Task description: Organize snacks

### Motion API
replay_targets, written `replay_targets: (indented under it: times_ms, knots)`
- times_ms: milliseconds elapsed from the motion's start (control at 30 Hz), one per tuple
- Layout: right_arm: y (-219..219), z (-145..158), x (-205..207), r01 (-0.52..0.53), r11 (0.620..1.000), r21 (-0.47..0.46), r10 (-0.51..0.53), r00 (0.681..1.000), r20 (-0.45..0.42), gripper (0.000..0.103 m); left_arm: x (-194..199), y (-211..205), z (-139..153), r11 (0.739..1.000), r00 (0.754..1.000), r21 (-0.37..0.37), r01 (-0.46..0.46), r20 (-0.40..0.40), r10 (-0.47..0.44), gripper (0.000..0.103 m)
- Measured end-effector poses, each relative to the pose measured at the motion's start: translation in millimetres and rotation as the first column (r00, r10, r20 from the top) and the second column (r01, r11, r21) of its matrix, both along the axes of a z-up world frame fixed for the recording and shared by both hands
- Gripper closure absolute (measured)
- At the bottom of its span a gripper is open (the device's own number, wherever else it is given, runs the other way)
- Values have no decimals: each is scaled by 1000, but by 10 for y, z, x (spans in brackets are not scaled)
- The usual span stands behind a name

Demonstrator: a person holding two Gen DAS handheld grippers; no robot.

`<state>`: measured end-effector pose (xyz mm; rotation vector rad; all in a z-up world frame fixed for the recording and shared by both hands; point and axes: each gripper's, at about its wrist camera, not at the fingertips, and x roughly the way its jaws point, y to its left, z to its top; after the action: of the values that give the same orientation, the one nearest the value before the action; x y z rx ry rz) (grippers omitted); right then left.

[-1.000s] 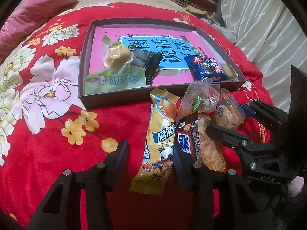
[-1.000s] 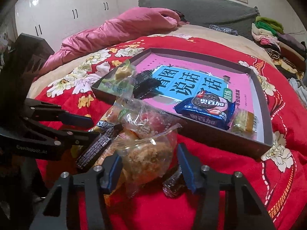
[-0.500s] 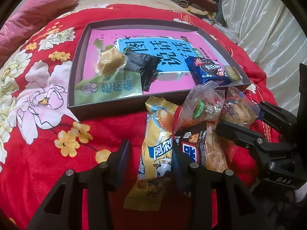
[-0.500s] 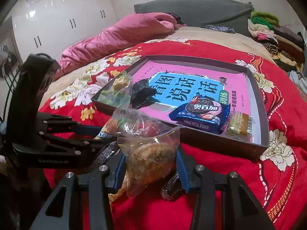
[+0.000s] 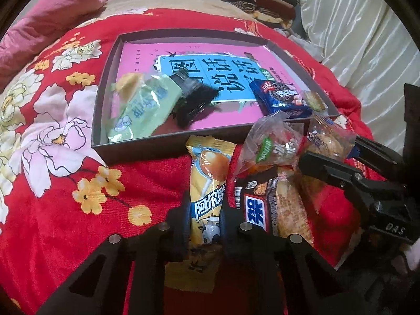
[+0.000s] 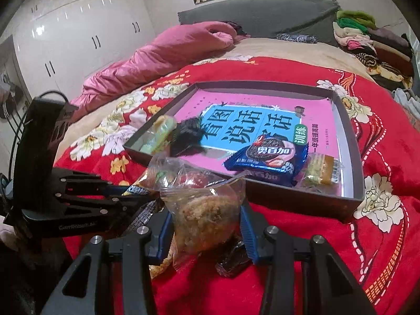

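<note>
Tray (image 5: 147, 148): on red bedspread (image 5: 52, 210).
Left hand-held gripper (image 5: 203, 225): clamped on yellow wrapper (image 5: 208, 183), just before tray.
Right hand-held gripper (image 6: 207, 225): grips clear crumb-cake bag (image 6: 207, 215), near tray.
Right view only: dark candy (image 6: 233, 261), white wardrobe (image 6: 78, 31).

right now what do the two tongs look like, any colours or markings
Both are black angular frames with silver round bolts. The left tongs have black pads; pale lettering on their body shows in the right wrist view, and dark cables trail behind. The right tongs have blue ribbed pads and white "DAS" lettering.
</note>
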<state>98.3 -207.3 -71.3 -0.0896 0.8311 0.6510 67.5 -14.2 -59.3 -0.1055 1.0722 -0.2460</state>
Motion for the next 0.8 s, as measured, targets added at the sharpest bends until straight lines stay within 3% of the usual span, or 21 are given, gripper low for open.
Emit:
replay_targets:
  times_ms: [200,800]
  knots:
    - [-95,71,11,23,998,52,-23,1000,5,58,-71,60,101,999,1000,-45,0,5,1,85]
    - [-202,220,0,41,992,123,-47,998,48,58,-138,158,441,996,997,-86,-39,60,44,85]
